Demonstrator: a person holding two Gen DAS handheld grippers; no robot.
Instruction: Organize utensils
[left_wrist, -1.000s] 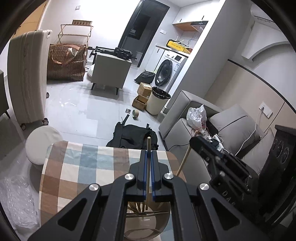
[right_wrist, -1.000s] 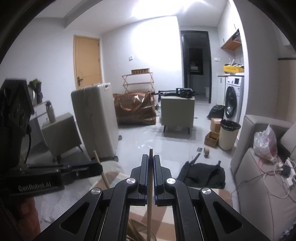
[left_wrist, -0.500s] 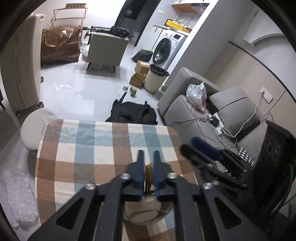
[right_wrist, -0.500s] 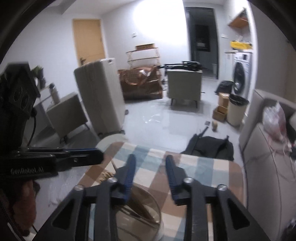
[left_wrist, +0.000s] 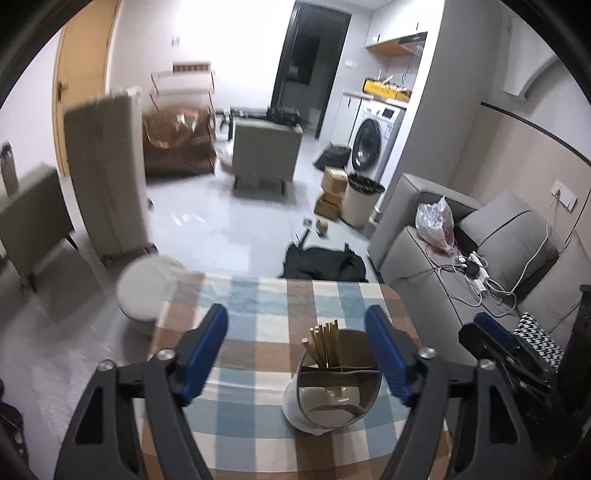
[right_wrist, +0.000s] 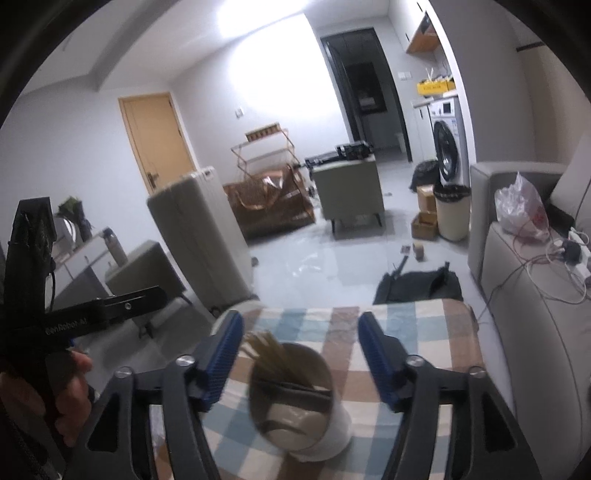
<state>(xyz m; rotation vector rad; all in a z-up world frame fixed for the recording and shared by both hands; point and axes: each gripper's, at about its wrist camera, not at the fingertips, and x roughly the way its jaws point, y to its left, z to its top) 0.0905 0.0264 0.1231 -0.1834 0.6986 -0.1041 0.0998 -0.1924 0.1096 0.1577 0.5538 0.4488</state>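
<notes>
A: Fingers (left_wrist: 207, 347) of left gripper (left_wrist: 297, 345) spread, just been opening, nothing between. Right gripper (right_wrist: 299, 350) likewise.

B: Chopsticks (left_wrist: 324, 343)?

A: Bunched upright in white holder (left_wrist: 332, 387), one compartment, on checked tablecloth (left_wrist: 258, 325).

My left gripper (left_wrist: 297, 350) and right gripper (right_wrist: 297, 354) are matt black plastic with ribbed blue pads and bright metal screws. Below them the tablecloth (left_wrist: 258, 332) looks like soft woven cloth, checked brown, blue and cream. The utensil holder (left_wrist: 334, 387) has a smooth white outside and a shiny, mirror-like inside. The chopsticks (left_wrist: 325, 343) in it look like pale, matt wood. The floor (left_wrist: 240, 221) beyond is glossy.
</notes>
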